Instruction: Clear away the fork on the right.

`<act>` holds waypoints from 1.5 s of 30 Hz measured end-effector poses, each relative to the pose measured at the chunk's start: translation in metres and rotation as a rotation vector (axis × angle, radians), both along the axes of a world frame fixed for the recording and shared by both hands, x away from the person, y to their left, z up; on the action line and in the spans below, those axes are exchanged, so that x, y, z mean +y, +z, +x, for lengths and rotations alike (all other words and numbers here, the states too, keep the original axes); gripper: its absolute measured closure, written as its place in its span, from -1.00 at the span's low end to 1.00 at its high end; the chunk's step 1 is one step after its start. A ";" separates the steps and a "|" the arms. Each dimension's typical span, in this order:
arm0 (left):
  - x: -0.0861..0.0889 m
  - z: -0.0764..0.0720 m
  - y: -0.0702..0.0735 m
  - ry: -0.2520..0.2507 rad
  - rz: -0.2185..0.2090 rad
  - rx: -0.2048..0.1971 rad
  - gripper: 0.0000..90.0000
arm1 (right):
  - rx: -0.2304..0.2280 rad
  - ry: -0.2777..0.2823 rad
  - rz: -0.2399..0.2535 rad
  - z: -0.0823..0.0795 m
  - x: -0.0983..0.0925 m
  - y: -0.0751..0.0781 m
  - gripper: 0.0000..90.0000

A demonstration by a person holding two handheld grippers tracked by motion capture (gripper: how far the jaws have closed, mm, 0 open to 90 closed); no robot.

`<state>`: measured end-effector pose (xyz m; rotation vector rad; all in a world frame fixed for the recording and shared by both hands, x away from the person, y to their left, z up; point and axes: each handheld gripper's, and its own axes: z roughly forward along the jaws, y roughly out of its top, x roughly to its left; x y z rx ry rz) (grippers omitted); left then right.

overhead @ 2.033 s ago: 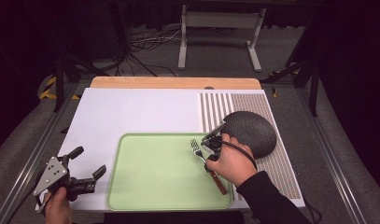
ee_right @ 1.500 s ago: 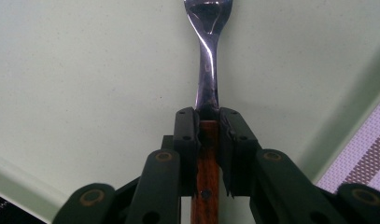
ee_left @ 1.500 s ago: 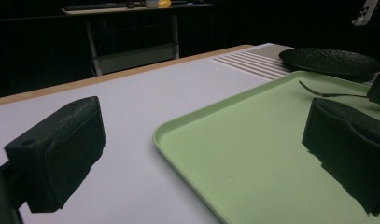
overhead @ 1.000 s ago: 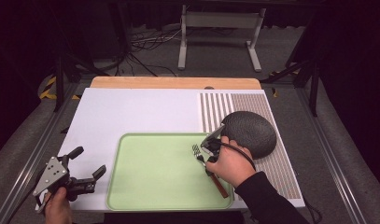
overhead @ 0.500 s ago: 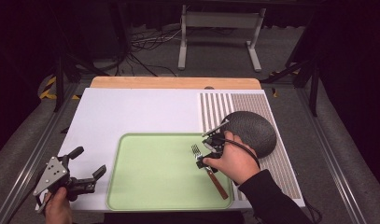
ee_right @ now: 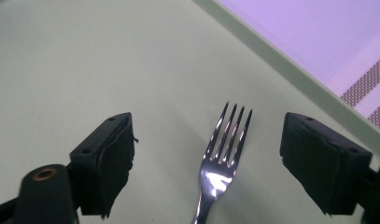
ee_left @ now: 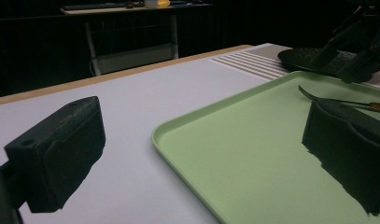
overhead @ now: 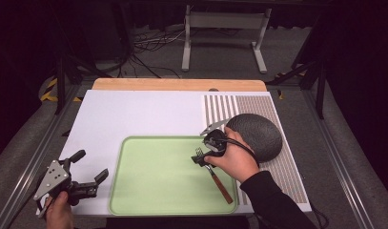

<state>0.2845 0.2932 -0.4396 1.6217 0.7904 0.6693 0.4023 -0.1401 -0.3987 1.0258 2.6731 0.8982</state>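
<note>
On the green tray (overhead: 153,181), a fork (overhead: 214,174) lies flat with the right gripper (overhead: 204,155) over its top end.

At the near left corner of the table (overhead: 134,114), the left gripper (overhead: 89,171) is held in a hand (overhead: 58,214) just beside the tray, with its two jaws wide apart and nothing between them. A little farther in, the fork rests on the right part of the tray, brown handle toward the person and prongs pointing away. The right gripper's jaws have just been opening, and now they stand apart, one on each side of the prongs (ee_right: 232,128), and the pads do not touch the fork. Past the right hand (overhead: 234,162), a dark round plate (overhead: 258,133) sits on the striped mat (overhead: 239,105), just beside the tray.
</note>
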 end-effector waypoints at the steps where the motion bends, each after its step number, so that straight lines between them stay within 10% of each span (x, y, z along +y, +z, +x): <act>1: 0.000 0.000 0.000 -0.001 0.000 0.000 -1.00 | -0.001 0.010 0.012 0.002 0.000 -0.001 -0.51; 16: 0.000 0.000 0.001 -0.008 0.003 -0.002 -1.00 | -0.027 0.097 0.030 0.019 0.013 -0.013 0.98; 45: 0.000 0.000 0.001 -0.011 0.002 -0.004 -1.00 | -0.027 0.056 -0.030 0.032 0.005 -0.030 1.00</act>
